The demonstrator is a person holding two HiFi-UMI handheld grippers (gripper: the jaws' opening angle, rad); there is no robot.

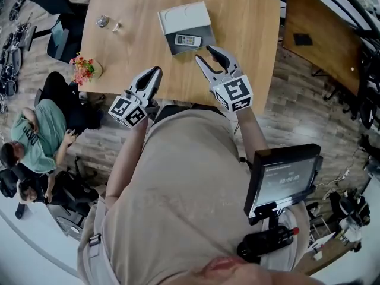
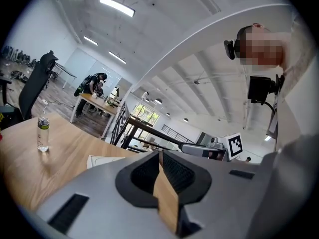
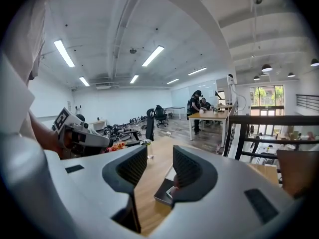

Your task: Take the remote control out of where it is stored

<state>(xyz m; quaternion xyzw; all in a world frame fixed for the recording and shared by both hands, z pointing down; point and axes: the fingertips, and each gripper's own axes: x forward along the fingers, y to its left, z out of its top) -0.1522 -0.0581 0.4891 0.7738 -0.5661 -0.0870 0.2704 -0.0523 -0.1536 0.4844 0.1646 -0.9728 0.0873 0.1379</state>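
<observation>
**Remote in its box, both grippers empty**

The remote control (image 1: 188, 40) lies in the open box (image 1: 183, 18) at the counter's (image 1: 136, 40) upper centre. The right hand-held gripper (image 1: 203, 53) hovers just below it, jaws apart and empty. The left hand-held gripper (image 1: 155, 72), lower left, has its tips together.

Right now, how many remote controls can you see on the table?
1. The remote control lies inside the open box on the wooden table. Others could be hidden out of sight.
</observation>
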